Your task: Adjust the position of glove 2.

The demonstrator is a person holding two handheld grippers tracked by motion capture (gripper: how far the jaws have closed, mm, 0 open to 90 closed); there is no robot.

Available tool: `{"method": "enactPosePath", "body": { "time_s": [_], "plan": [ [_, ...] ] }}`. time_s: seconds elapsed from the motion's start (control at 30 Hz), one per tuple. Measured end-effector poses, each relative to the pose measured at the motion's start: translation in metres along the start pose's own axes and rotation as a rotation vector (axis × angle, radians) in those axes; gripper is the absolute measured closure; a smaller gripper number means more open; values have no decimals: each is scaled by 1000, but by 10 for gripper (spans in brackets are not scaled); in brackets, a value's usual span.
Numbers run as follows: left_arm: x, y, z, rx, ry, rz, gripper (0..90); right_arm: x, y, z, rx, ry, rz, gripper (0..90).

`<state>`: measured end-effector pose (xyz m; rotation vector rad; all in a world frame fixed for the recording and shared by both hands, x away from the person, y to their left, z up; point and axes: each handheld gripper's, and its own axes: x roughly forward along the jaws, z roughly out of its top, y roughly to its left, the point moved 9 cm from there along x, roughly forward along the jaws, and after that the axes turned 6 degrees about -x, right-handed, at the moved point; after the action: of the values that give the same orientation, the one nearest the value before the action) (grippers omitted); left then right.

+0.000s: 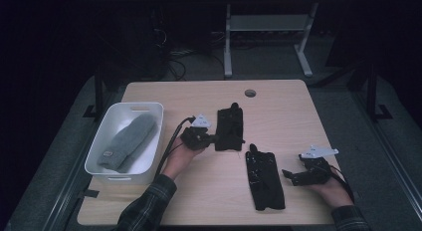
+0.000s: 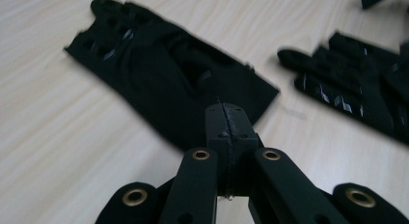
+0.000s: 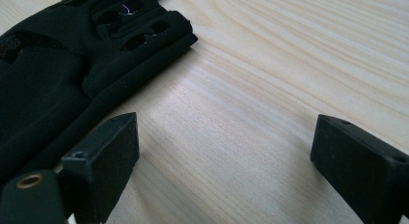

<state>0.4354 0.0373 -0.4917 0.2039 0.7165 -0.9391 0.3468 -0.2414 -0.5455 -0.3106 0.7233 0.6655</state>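
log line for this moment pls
left gripper shut at far glove edge | right gripper open by near glove | bin holds hat

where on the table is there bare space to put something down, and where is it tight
Bare wood runs along the far edge of the table around the round hole, and at the far right corner beyond the right tongs. The near edge between the two sleeves is also free. It is crowded mid-table: the white bin, left tongs and both black gloves sit close together.
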Motion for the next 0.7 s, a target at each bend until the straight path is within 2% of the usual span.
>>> {"method": "enactPosePath", "body": {
  "time_s": [0.17,0.3,0.43,0.47,0.53,0.57,0.7],
  "plan": [
    [22,6,15,2,2,-7,894,0,0,0,1,-1,0,96],
    [38,10,20,8,14,-3,894,0,0,0,1,-1,0,97],
    [50,13,22,-4,25,-1,894,0,0,0,1,-1,0,97],
    [52,14,21,6,36,3,894,0,0,0,1,-1,0,97],
    [59,15,21,-7,38,-1,894,0,0,0,1,-1,0,97],
    [61,16,20,3,48,2,894,0,0,0,1,-1,0,97],
    [70,17,15,-6,82,-3,894,0,0,0,1,-1,0,97]
  ]
}}
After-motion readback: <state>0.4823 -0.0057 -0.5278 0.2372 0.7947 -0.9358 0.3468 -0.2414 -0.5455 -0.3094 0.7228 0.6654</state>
